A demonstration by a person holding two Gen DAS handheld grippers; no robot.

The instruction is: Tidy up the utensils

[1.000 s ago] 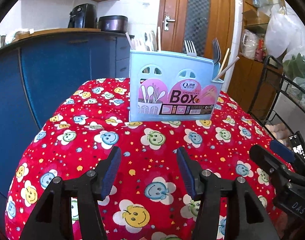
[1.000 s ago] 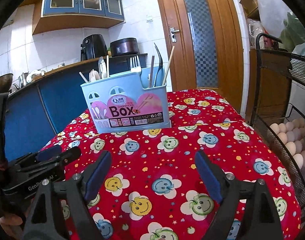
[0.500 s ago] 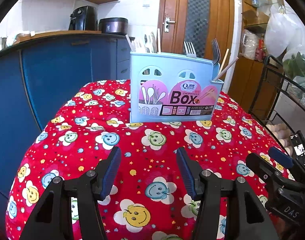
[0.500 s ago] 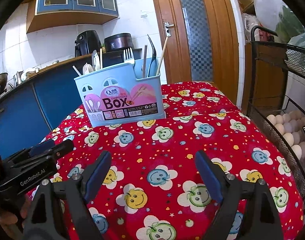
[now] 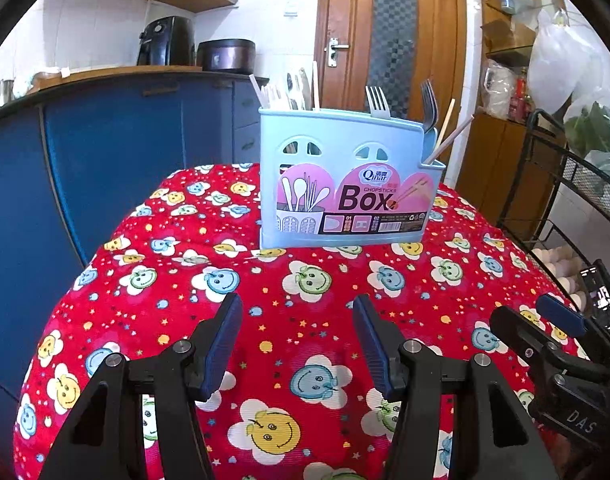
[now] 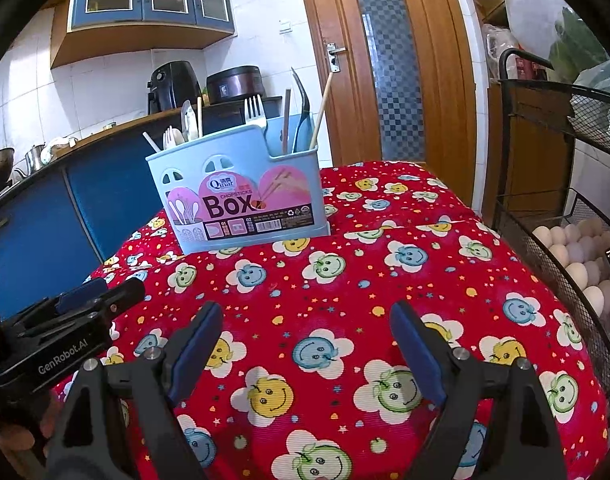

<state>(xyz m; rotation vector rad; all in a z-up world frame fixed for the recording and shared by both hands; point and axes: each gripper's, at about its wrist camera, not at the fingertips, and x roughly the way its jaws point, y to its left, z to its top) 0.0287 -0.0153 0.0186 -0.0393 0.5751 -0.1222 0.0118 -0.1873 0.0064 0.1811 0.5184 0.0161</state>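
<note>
A light blue utensil box point(image 5: 347, 184) labelled "Box" stands upright at the far side of the red smiley-face tablecloth point(image 5: 265, 280). It holds forks point(image 5: 377, 98), chopsticks point(image 5: 451, 132) and white plastic spoons point(image 5: 271, 94). It also shows in the right wrist view point(image 6: 241, 196). My left gripper point(image 5: 297, 320) is open and empty, low over the cloth, well short of the box. My right gripper point(image 6: 305, 324) is open and empty, also near the front of the table.
A blue kitchen counter point(image 5: 105, 152) runs along the left behind the table. A black wire rack with eggs point(image 6: 577, 252) stands at the table's right edge. A wooden door point(image 5: 389, 40) is behind the box.
Both grippers have pulled back slightly and tilted; the box sits a little farther off in the right wrist view. Both stay open and empty.
</note>
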